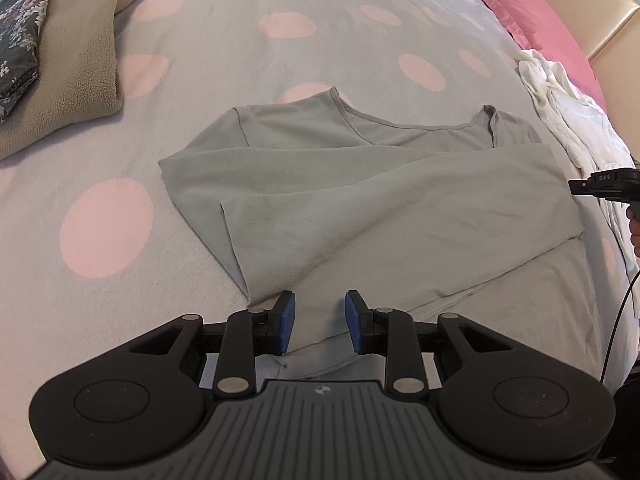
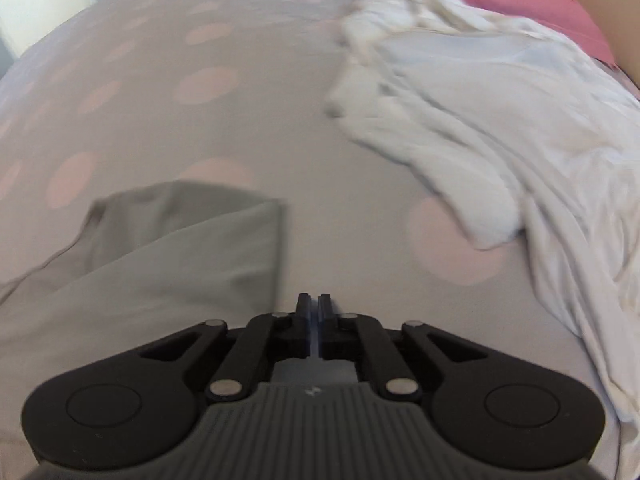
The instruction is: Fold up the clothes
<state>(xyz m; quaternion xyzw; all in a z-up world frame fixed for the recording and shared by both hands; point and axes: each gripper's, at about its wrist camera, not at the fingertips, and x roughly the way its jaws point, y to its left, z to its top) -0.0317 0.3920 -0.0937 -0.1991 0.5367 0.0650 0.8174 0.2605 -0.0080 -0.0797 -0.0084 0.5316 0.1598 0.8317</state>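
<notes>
A big bed (image 1: pixel 248 60) carries everything here. Its cover is soft and grey with round pink dots.

At the far left corner of the bed sits a fuzzy tan blanket (image 1: pixel 76 60), folded thick. A dark cloth with little flowers (image 1: pixel 20 28) lies just beside it, right at the edge. Along the right edge lies a heap of white clothes (image 2: pixel 480 128), all crumpled and full of wrinkles. Behind the heap, at the far right corner, is a pink pillow (image 1: pixel 532 12), and past it a smooth cream headboard (image 1: pixel 592 12). Nothing lies on top of the shirt.

The grey shirt (image 1: pixel 360 200) is in the middle of the bed, nearer the front edge. It is thin, smooth and lies flat. Its wide round neck points to the far side. Both sleeves are folded across its front, one over the other, so it looks like a wide bundle. Its bottom hem reaches down to the front edge.

The left gripper (image 1: pixel 320 316) is black with blue pads (image 1: pixel 286 316). Its fingers are partly apart and hang just over the hem of the shirt. They squeeze nothing.

The right gripper (image 2: pixel 314 306) is over bare cover, just beside the right end of the folded sleeve. Its fingers are pressed together with nothing between them. In the left view it peeks in at the right edge, with a bit of a hand (image 1: pixel 635 236) holding it.
</notes>
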